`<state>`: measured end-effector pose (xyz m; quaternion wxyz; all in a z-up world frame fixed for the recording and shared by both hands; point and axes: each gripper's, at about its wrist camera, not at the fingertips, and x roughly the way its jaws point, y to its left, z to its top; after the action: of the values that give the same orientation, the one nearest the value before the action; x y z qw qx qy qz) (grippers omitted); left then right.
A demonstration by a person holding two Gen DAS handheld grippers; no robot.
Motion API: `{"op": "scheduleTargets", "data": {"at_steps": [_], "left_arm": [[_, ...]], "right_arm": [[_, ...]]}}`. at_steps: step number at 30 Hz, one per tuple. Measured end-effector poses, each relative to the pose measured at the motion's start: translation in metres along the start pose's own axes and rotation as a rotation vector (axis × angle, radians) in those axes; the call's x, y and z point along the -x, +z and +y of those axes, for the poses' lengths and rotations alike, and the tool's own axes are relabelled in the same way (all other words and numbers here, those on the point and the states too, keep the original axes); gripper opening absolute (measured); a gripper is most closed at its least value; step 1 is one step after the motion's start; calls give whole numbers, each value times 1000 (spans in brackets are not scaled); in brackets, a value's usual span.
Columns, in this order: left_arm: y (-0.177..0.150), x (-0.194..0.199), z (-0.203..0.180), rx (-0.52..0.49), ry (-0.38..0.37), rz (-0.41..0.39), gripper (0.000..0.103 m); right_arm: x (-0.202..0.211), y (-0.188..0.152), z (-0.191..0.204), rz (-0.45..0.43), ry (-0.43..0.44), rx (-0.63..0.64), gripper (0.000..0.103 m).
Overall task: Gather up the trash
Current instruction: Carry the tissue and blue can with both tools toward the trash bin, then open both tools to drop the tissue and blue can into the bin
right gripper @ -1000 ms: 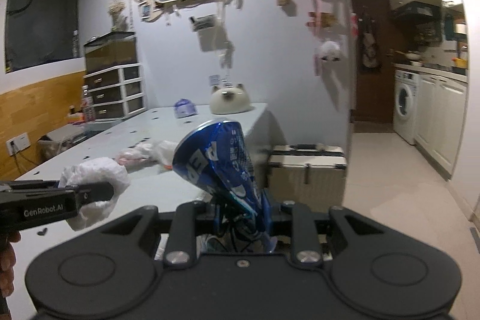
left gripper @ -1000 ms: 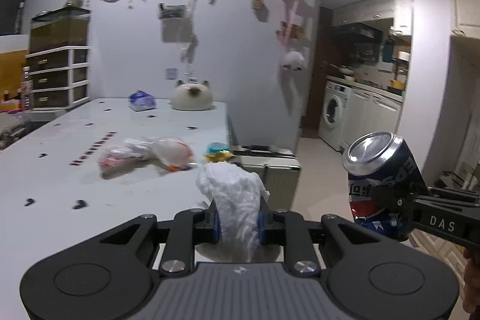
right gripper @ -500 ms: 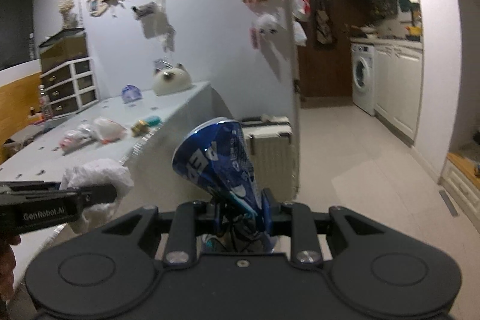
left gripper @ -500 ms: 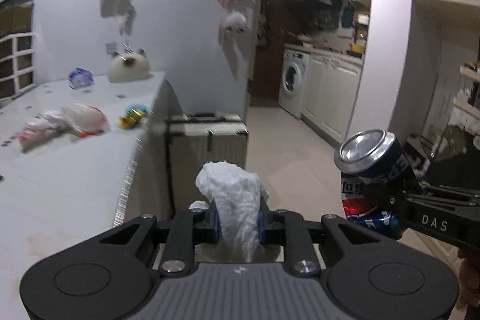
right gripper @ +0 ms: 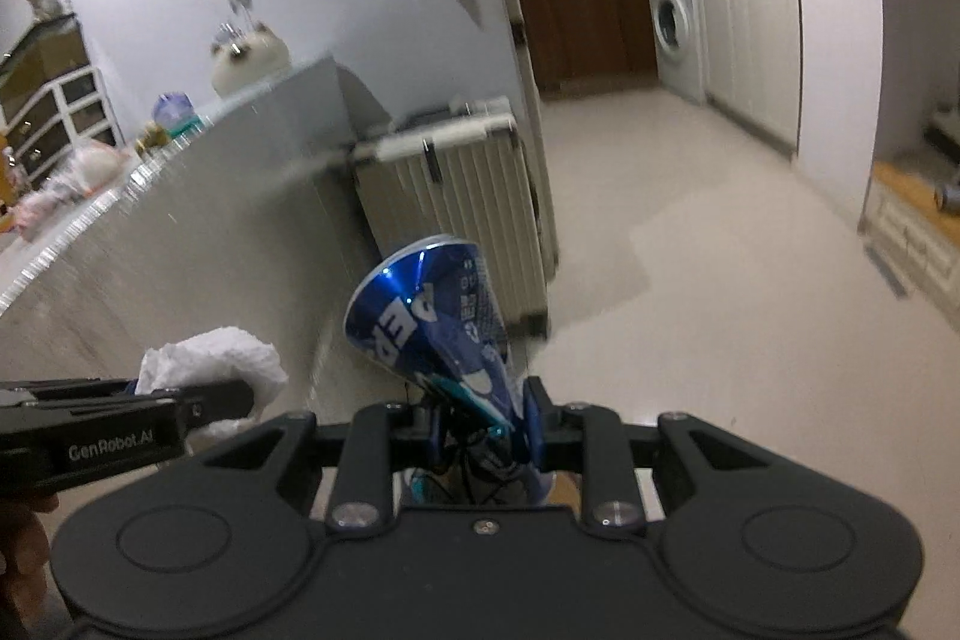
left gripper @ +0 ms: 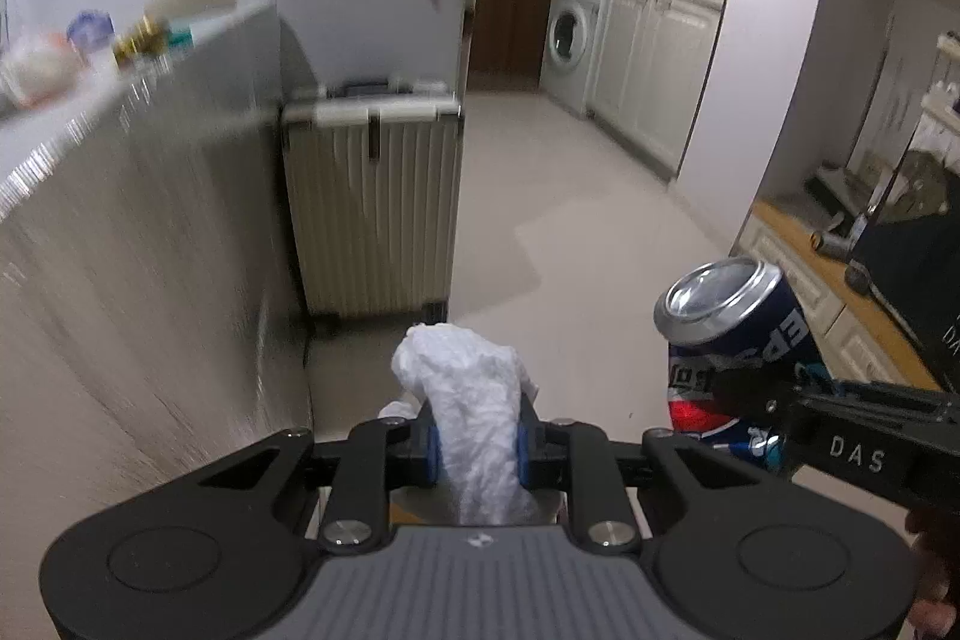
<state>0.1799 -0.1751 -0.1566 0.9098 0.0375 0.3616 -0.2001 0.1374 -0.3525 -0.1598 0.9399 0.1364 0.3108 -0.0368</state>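
Note:
My left gripper (left gripper: 475, 451) is shut on a crumpled white tissue (left gripper: 471, 394), which sticks up and forward between its blue pads. My right gripper (right gripper: 483, 439) is shut on a crushed blue soda can (right gripper: 438, 322), pinched flat at the jaws and flaring open at its far end. From the left wrist view the same can (left gripper: 729, 340) shows at the right, held in the right gripper's black finger. In the right wrist view the tissue (right gripper: 210, 361) appears at the lower left, gripped by the left gripper's black fingers. Both grippers hang beside the table's end, over the floor.
The white table (left gripper: 138, 196) rises at the left, with wrappers and small items (left gripper: 138, 40) on top. A beige ribbed suitcase (left gripper: 375, 196) stands against its end. Pale floor (right gripper: 720, 292) stretches ahead toward a washing machine (left gripper: 567, 40) and white cabinets.
Both grippers have dropped from above the tabletop and swung right, now pointing down past the table's end toward the floor. The tissue and the can stay gripped.

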Motion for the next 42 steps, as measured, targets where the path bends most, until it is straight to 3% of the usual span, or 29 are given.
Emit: {"op": "scheduleTargets", "data": {"at_steps": [17,29,31,34,42], "left_arm": [[-54,-175,57,113,49,239,23],[-93,-239,104,232,76,330,23],[-94,-243,108,235,81,333,23],[-95,-247,116,250,86,335,23],[-102,-268,118,294,45,360,23]], "right_arm": [[-205,-92,-47,344,44,-309,26],[-317,-130,-21,522,115,-457,27],[-330,-131,-13,534,108,-446,31],[-343,-134,-9,562,99,-460,59],[-340,-122,-31,596,25,-389,61]]}}
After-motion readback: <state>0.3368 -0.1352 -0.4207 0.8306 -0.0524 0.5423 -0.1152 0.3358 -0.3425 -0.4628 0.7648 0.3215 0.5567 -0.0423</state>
